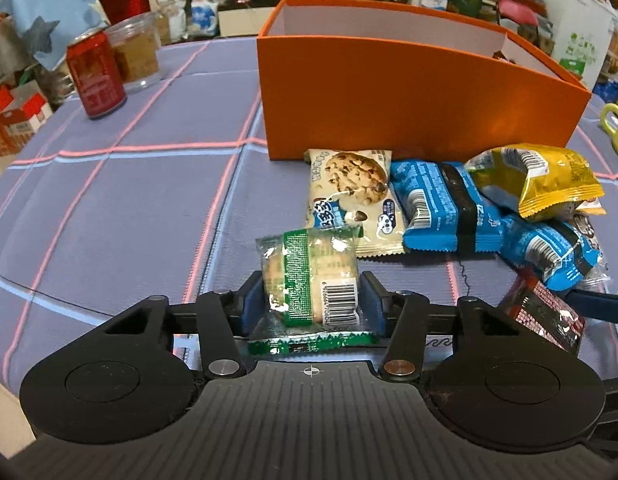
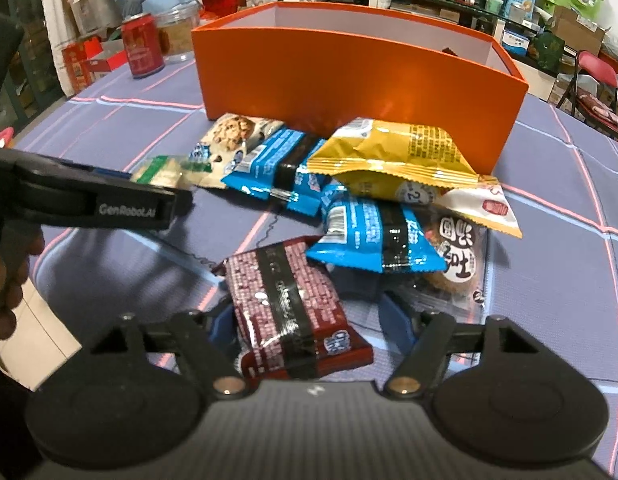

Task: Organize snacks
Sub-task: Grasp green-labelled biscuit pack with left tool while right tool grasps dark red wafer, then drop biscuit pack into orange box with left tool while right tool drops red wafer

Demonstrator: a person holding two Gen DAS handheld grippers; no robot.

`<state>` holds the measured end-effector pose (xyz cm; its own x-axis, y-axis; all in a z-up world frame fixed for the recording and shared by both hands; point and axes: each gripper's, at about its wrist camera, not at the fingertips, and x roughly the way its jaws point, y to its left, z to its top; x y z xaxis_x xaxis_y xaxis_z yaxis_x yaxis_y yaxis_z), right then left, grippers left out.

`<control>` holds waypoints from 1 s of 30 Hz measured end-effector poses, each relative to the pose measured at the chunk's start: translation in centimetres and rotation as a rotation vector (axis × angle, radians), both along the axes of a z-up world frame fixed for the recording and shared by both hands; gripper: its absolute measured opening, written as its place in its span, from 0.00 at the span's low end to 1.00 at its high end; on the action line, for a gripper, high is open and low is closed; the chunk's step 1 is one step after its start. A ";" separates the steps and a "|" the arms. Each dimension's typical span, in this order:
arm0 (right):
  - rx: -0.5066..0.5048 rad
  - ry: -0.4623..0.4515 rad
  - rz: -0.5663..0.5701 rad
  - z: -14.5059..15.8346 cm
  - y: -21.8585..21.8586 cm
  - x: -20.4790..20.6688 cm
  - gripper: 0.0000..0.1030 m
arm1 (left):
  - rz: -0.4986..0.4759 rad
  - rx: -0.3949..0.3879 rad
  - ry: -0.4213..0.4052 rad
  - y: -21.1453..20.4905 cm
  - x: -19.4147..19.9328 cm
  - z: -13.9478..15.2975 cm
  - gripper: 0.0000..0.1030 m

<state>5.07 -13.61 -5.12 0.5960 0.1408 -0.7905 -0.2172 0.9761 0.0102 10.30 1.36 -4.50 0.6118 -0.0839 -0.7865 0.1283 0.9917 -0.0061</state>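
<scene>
Your left gripper [image 1: 311,300], low centre of frame, clenches the green-printed clear cracker packet [image 1: 309,276]; your right gripper [image 2: 309,320] stands released around the maroon wrapped bar [image 2: 293,312]; lift the packet level over the orange cardboard box's [image 1: 389,100] near wall.

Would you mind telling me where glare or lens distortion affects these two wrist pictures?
Left wrist view: the fisheye bows the orange box front, and glare speckles the green-wrapped packet. Right wrist view: bright glints on the dark red packet, box edges curve, dark corners.
</scene>
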 end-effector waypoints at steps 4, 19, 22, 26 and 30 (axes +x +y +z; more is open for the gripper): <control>0.012 0.002 0.010 0.2 0.1 -0.3 0.57 | -0.017 -0.005 0.011 0.0 -0.1 0.2 0.22; 0.004 -0.014 0.122 0.7 3.0 -1.7 0.50 | -0.010 0.040 -0.031 0.2 -0.1 1.3 0.22; 0.002 -0.039 0.145 1.1 3.4 -2.1 0.50 | 0.004 0.054 -0.043 0.4 -0.1 1.5 0.22; 0.009 -0.060 0.147 1.7 3.4 -2.3 0.50 | 0.010 0.056 -0.052 0.6 0.1 1.7 0.22; 0.013 -0.075 0.147 2.0 3.4 -2.4 0.50 | 0.026 0.045 -0.066 1.1 0.2 2.2 0.22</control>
<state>2.68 -10.26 -3.13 0.6253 0.2407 -0.7423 -0.3584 0.9336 0.0008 10.49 2.42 -2.27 0.6640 -0.0333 -0.7470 0.1013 0.9938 0.0458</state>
